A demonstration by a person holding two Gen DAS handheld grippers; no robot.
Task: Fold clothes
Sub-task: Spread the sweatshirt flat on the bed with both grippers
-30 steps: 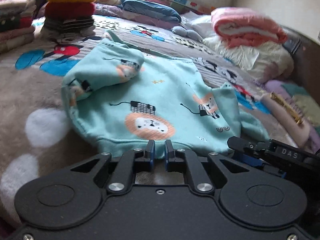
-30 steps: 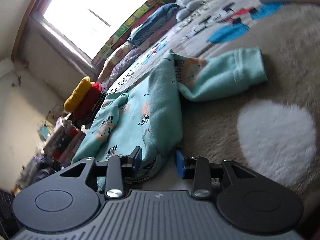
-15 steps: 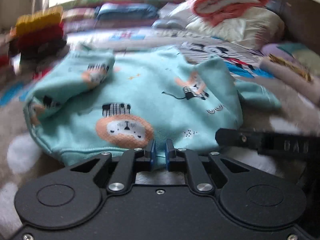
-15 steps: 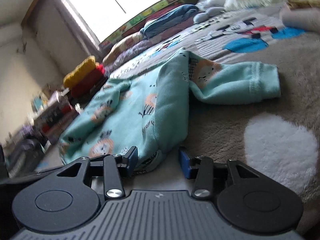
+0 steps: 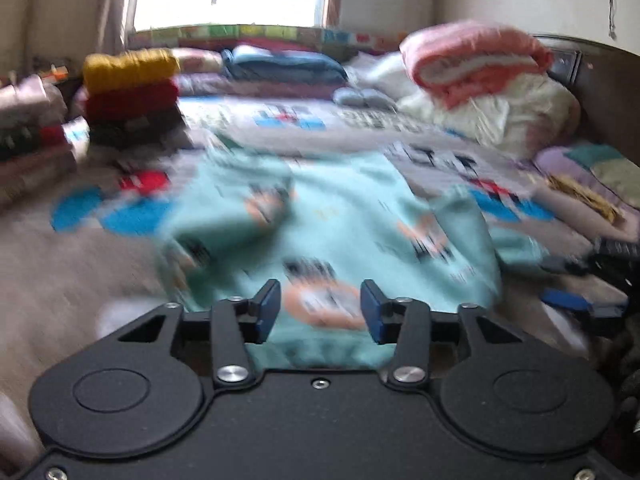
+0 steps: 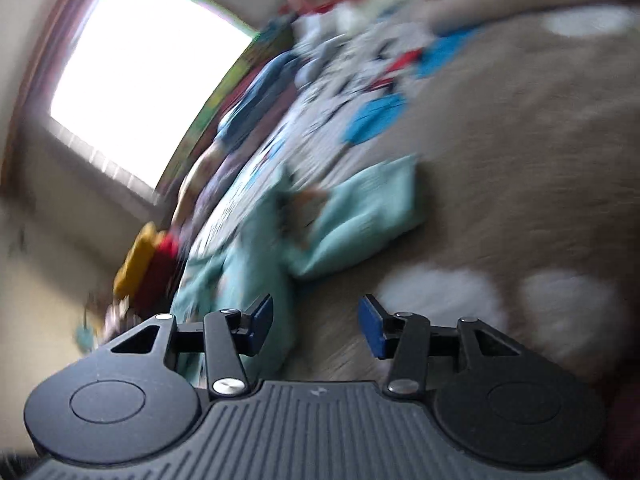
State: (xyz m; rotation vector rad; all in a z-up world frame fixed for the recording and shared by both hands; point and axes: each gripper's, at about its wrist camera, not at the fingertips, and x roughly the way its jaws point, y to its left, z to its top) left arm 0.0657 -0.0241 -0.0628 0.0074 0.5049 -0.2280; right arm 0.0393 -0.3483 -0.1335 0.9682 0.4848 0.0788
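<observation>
A mint-green child's sweatshirt [image 5: 352,208] with lion prints lies on the bed, its left sleeve folded over the body. My left gripper [image 5: 320,312] is at its near hem, jaws opening; the hem shows between the fingers but the pads do not press it. My right gripper [image 6: 316,328] is by the sweatshirt's [image 6: 360,216] right edge, jaws also opening, with the cloth beside its left finger and bare blanket in the gap. One of its blue fingertips [image 5: 566,303] shows at the right edge of the left wrist view. Both views are blurred.
A brown fleece blanket [image 6: 520,160] with white dots and cartoon prints covers the bed. A stack of folded clothes [image 5: 132,88], yellow and red on top, stands at the far left. A pink blanket [image 5: 472,60] lies on white pillows at the far right.
My left gripper has opened and let go of the hem that it pinched. The right gripper has opened a little wider, rolled, and shifted so that the sweatshirt's edge no longer lies between its fingers.
</observation>
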